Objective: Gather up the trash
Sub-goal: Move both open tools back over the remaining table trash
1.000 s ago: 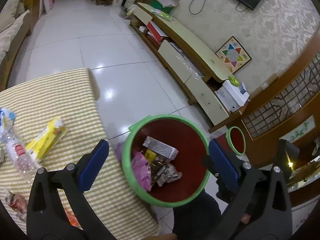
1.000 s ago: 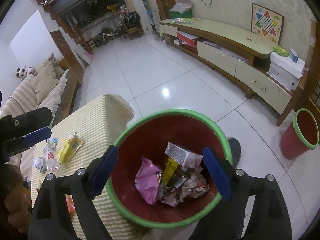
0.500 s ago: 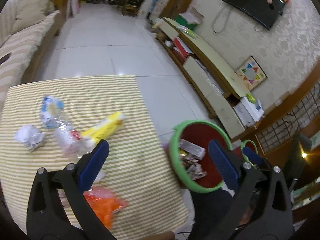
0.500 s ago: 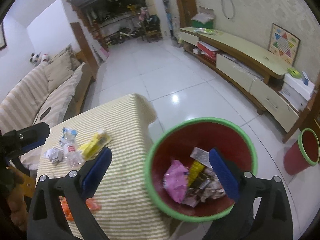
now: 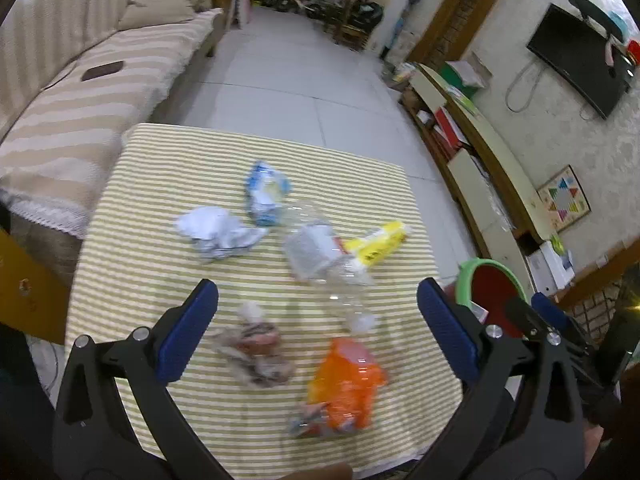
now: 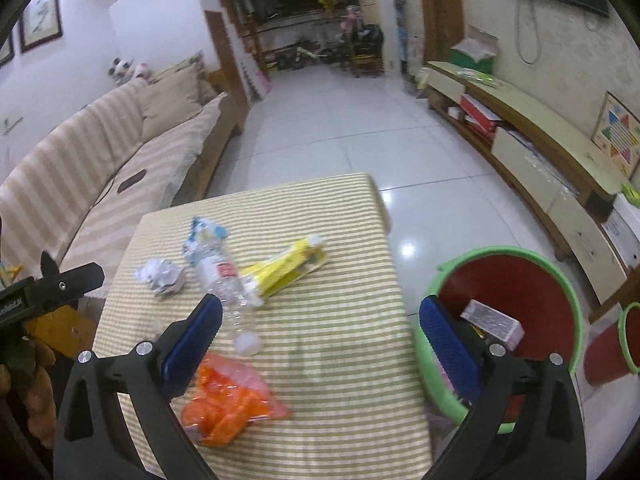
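Trash lies on a striped tablecloth [image 5: 168, 184]: an orange bag [image 5: 346, 384], a crumpled brownish wrapper [image 5: 256, 348], a clear plastic bottle [image 5: 324, 264], a yellow packet [image 5: 378, 242], white crumpled paper [image 5: 216, 230] and a blue-white wrapper [image 5: 264, 188]. My left gripper [image 5: 318, 328] hangs open above the orange bag and brown wrapper, nothing between its fingers. My right gripper [image 6: 320, 340] is open and empty over the table's near right edge, the orange bag [image 6: 230, 404] by its left finger. The green-rimmed red bin [image 6: 516, 280] with trash inside stands right of the table.
A striped sofa [image 5: 60, 92] runs along the left. A low TV cabinet [image 6: 540, 152] lines the right wall, and a second small red bin [image 6: 630, 336] stands on the floor near it. White tiled floor [image 6: 340, 120] stretches beyond the table.
Both grippers swung left from over the bin to above the table. The trash on the cloth now fills the left wrist view; the bin has slid to the right edge.
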Available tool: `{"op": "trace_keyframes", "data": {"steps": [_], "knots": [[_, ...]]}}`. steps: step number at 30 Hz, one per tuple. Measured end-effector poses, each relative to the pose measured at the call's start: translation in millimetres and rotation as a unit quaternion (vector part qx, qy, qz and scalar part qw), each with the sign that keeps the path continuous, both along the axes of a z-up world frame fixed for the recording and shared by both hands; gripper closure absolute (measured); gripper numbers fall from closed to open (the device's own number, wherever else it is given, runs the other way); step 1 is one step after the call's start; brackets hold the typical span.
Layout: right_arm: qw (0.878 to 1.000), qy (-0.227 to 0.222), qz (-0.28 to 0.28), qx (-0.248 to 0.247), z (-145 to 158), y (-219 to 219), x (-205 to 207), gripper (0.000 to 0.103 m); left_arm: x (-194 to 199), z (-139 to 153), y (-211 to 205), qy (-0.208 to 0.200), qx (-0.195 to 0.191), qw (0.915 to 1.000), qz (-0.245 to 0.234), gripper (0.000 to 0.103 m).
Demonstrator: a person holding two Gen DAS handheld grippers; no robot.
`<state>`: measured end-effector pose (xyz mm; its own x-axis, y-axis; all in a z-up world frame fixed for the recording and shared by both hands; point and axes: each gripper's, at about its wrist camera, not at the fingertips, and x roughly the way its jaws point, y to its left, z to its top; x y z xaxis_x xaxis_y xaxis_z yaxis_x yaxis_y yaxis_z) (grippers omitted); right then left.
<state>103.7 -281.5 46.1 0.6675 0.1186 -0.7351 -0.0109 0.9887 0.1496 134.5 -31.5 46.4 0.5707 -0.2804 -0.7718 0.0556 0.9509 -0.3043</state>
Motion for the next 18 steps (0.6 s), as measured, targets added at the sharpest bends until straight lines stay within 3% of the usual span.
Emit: {"op": "trace_keyframes", "data": {"steps": [8,18], "knots": [[0.999,0.004,0.047,-0.009,-5,46,9,0.007,-4,-5,43,0.003,-0.005,0.9997,0.023,0.005],[0.996,0.024,0.089,-0.023,-25,80,30,0.007,16,-28,59,0.027,-0.004,0.9993,0.026,0.005]]}}
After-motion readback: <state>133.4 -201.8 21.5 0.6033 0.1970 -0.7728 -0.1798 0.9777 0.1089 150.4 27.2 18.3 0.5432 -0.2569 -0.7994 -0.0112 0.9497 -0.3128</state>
